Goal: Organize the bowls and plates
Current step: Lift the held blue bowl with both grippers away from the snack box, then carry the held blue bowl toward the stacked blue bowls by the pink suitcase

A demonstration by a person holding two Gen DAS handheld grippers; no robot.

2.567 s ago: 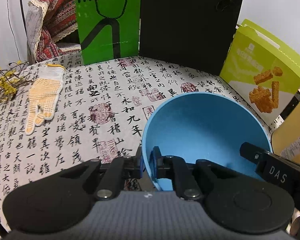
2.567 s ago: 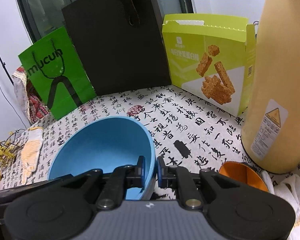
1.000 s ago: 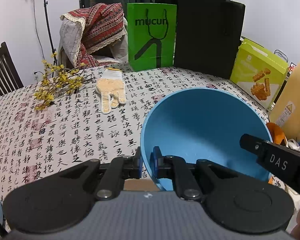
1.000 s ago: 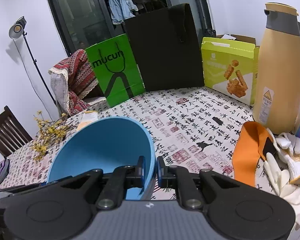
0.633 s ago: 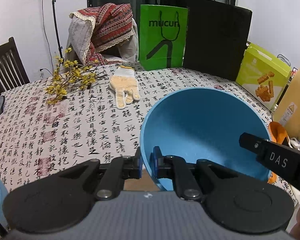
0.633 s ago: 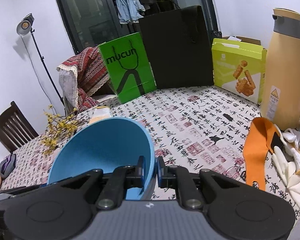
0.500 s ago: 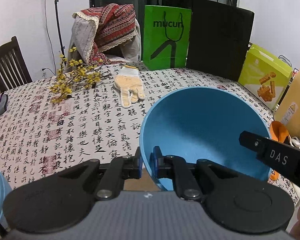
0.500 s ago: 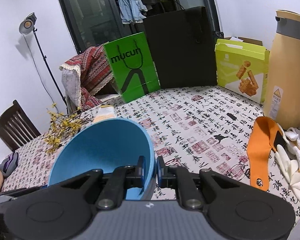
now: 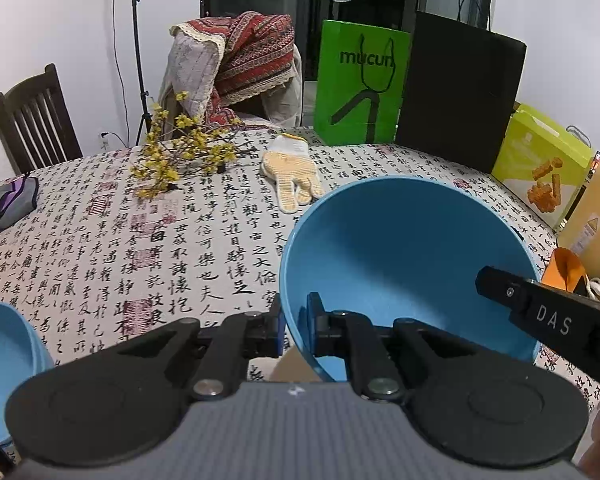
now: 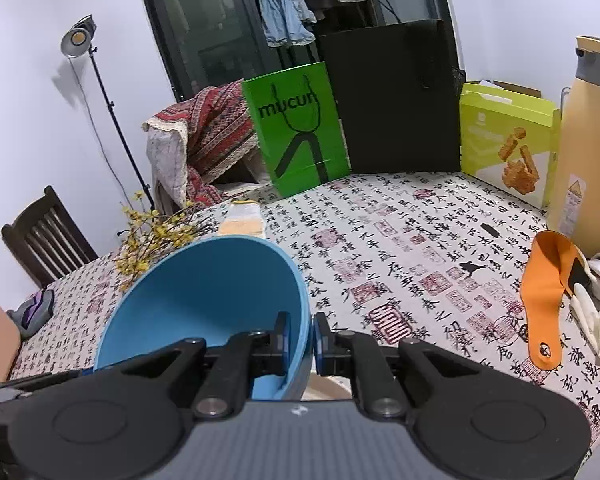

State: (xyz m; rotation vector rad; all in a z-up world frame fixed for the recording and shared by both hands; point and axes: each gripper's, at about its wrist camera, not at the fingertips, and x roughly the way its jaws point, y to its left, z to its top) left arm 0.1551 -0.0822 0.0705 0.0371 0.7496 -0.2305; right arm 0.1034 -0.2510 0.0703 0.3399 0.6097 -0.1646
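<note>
Calligraphy tablecloth [image 9: 204,248]; left tool [image 9: 294,328], right tool [image 10: 300,340] each clamped on blue bowl [image 9: 408,256] rim

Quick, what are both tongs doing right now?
Left tongs: shut on the blue bowl, gripping its rim.
Right tongs: shut on the same bowl's opposite rim.

Table covered by a calligraphy-print cloth [image 9: 204,248]. On it: yellow flower sprigs [image 9: 180,156], 1 knitted glove [image 9: 294,174], green "mucun" bag [image 9: 360,88] beside a black bag [image 9: 460,92], snack box [image 10: 508,148], tan flask [image 10: 588,152], orange insole [image 10: 548,300]. Patterned blanket [image 9: 248,60] draped over a chair; wooden chair [image 9: 32,120] at left.
</note>
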